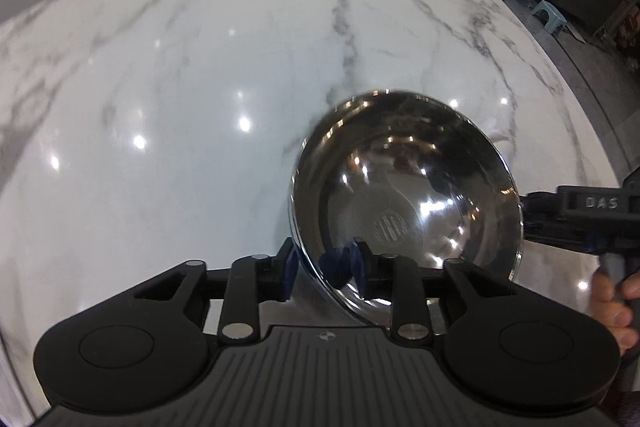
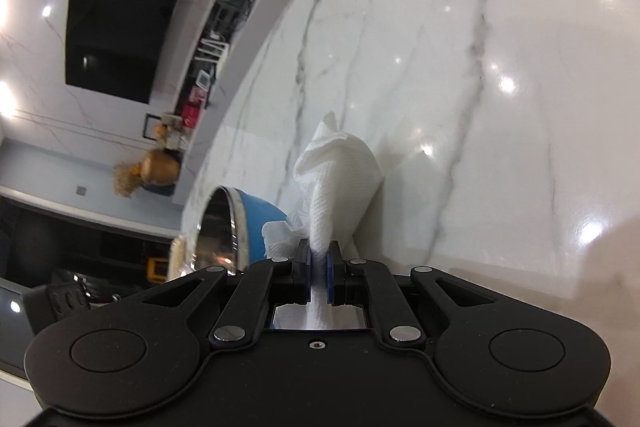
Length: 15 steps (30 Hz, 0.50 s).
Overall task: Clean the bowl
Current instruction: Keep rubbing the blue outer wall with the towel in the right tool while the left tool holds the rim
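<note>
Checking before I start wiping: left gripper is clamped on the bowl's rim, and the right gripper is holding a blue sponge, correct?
Not quite. The right gripper is shut on a white paper towel, not a blue sponge, as the right wrist view shows. The left gripper is indeed clamped on the rim of the bowl.

My left tool point(image 1: 324, 263) is gripping the near rim of the bowl point(image 1: 404, 195), one finger inside and one outside, tilting it above the bench point(image 1: 180, 87). My right tool point(image 2: 318, 261) is sitting to the bowl's right, pinching a paper towel point(image 2: 340, 179) that is sticking out forward over the bench.
</note>
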Motion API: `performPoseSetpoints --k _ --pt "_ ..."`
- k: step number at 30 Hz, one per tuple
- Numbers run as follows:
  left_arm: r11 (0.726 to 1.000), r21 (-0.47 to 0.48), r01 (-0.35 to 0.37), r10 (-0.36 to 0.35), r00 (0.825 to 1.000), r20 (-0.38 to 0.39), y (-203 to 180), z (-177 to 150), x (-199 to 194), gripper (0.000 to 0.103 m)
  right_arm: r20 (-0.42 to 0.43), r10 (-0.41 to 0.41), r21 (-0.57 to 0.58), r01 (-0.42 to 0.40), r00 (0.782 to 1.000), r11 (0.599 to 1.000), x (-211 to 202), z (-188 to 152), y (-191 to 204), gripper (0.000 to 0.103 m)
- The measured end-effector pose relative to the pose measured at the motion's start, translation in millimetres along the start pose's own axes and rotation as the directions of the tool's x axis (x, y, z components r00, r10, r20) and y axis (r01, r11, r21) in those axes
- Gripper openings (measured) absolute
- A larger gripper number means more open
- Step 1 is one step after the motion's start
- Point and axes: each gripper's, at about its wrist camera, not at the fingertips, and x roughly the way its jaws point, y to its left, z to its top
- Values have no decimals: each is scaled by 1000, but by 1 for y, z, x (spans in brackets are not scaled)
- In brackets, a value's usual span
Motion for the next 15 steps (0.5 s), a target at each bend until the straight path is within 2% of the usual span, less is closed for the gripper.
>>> performPoseSetpoints --k 7,11,15 --pt "999 39 -5 4 1000 8 -2 -3 -1 28 -5 -17 -20 17 1000 1000 -4 5 0 6" --pt "999 35 -18 17 999 40 2 0 -3 20 -5 -20 -30 20 1000 999 -6 10 -1 6" --pt "999 21 -34 33 997 69 7 4 -6 14 25 27 -26 -26 999 999 -11 12 1 6"
